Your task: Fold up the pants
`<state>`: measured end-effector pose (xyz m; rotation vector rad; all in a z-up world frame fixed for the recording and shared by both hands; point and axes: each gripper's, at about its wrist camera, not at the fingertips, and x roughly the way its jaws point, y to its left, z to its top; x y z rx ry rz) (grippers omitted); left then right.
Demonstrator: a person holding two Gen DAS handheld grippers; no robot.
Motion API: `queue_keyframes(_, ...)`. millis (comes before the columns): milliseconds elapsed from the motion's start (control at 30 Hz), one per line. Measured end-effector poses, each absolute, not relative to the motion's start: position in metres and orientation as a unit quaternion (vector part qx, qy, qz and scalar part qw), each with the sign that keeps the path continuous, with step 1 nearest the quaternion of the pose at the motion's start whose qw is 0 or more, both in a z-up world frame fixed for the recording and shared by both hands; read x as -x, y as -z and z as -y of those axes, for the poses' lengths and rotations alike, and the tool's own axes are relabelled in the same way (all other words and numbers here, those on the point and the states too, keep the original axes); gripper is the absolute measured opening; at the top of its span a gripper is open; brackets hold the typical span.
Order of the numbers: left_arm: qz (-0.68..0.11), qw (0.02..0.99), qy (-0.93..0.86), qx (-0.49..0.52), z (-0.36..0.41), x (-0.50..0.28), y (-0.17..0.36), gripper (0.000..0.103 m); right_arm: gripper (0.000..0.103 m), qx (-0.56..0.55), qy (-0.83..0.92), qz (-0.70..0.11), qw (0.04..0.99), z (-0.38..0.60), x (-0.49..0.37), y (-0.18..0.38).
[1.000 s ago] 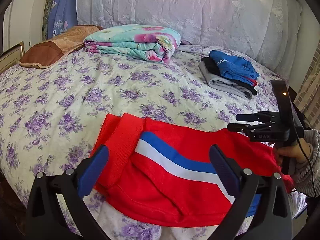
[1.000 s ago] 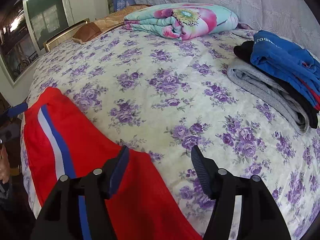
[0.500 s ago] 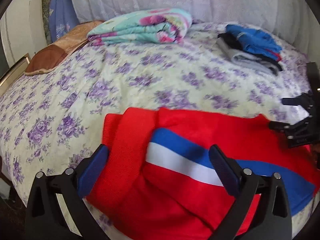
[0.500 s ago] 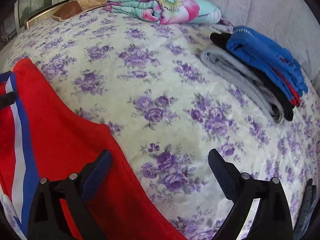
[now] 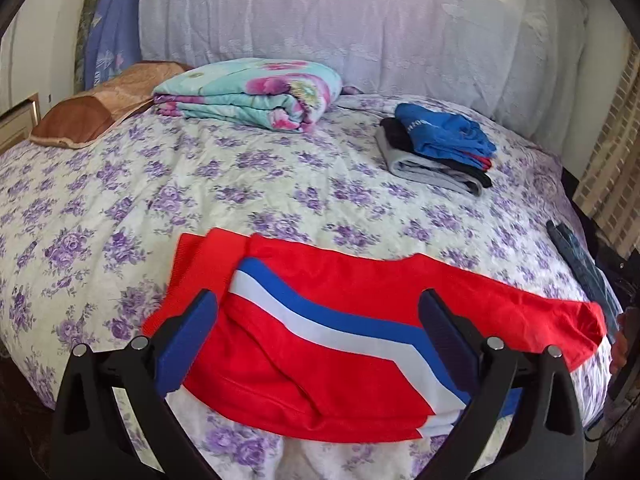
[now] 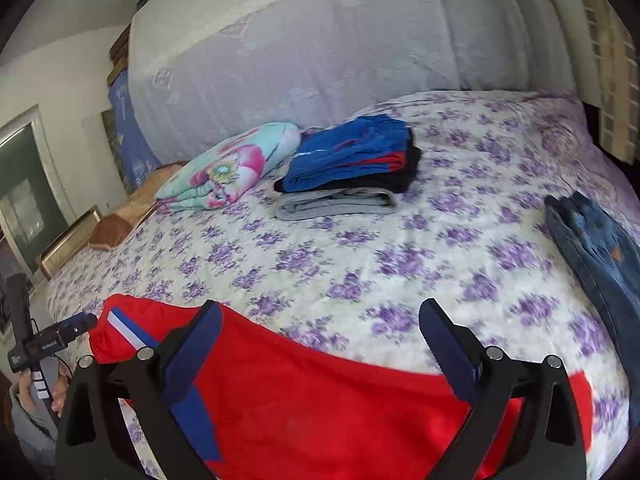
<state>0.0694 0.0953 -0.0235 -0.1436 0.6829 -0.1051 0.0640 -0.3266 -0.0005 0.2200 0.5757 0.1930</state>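
From my remote station, reading left to right. At far left a brown pillow (image 5: 76, 120) lies at the head of the bed (image 5: 280, 184), whose purple-flowered cover carries everything in view. Just beside the pillow sits a folded floral quilt (image 5: 252, 94). Right of centre is a stack of folded clothes (image 5: 436, 148): grey at the bottom, black between, blue on top. At the far right edge a pair of jeans (image 6: 596, 248) lies well apart from that stack.

The red pants (image 5: 340, 320), with a white and blue side stripe, lie flat across the near edge of the bed, waistband to the left, one leg running to the right edge.

I see my left gripper (image 5: 320, 328) with its jaws spread wide, poised over the waist end of the pants; I cannot tell whether its fingers (image 5: 188, 340) touch the cloth. My right gripper (image 6: 320, 340) is likewise spread wide over the leg portion, gripping nothing.

Between the pants and the stack, a broad band of bare bedcover stays open. The pants' lower hem lies close to the near edge of the mattress.
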Motion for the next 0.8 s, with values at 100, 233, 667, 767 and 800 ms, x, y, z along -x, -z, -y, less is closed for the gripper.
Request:
queue_keyframes(100,-0.347,0.933,0.077,0.059,-0.074,-0.062,0.034,0.098,0.099,-0.137,-0.058,-0.288,0.946,0.358,-0.025,0.016)
queue_keyframes(233,-0.359,0.928,0.087,0.042,-0.051,-0.056,0.049,0.098,0.099,-0.226,-0.041,-0.301,0.926,0.396,0.017,0.044)
queue_keyframes(667,-0.392,0.913,0.110,0.026,-0.022,-0.048,0.077,0.098,0.099,-0.463,-0.100,-0.318,0.822,0.437,0.019,0.125)
queue_keyframes(767,-0.399,0.911,0.103,0.027,-0.019,-0.051,0.083,0.098,0.099,-0.460,-0.079,-0.303,0.831,0.436,0.012,0.124)
queue_keyframes(800,-0.399,0.911,0.105,0.026,-0.017,-0.051,0.084,0.098,0.099,-0.457,-0.070,-0.302,0.834,0.437,0.003,0.122)
